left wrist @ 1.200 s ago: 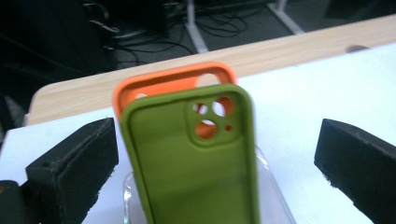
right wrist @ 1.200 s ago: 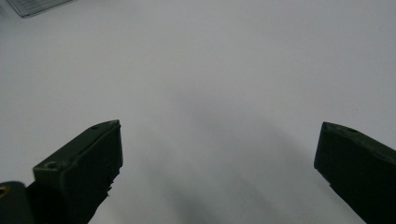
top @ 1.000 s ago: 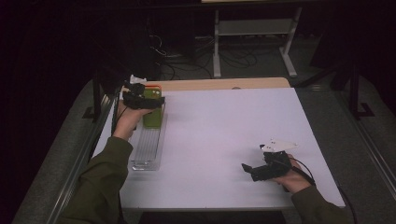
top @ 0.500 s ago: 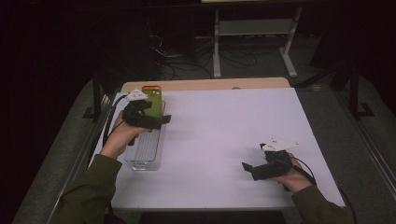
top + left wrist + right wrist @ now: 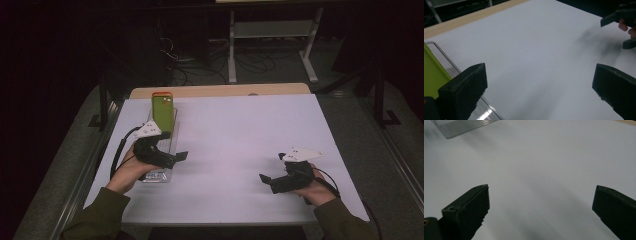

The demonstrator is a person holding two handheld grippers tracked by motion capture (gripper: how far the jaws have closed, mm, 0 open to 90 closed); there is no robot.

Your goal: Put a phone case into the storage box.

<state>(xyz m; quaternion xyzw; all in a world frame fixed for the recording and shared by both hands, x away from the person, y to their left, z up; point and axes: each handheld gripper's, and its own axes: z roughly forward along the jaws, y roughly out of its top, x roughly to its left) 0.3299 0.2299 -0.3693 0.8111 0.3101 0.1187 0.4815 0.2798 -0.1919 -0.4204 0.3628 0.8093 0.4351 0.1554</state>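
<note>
The left hand-held gripper [image 5: 172, 158] is hanging released over the near end of a clear tray [image 5: 159, 175], its jaws wide apart and gripping nothing. The green case [image 5: 162, 114], a flat slab with an orange rim at its top edge, is standing upright at the tray's far end, apart from the jaws. By the look of it, the placing step is done. The next move probably calls for reaching for another item or clearing the hand off the tray without knocking the case. The right hand-held gripper [image 5: 272, 180] is resting low on the white surface [image 5: 240, 135], well apart from the tray, also released. Whether the case is leaning on the tray wall is hard to tell.
</note>
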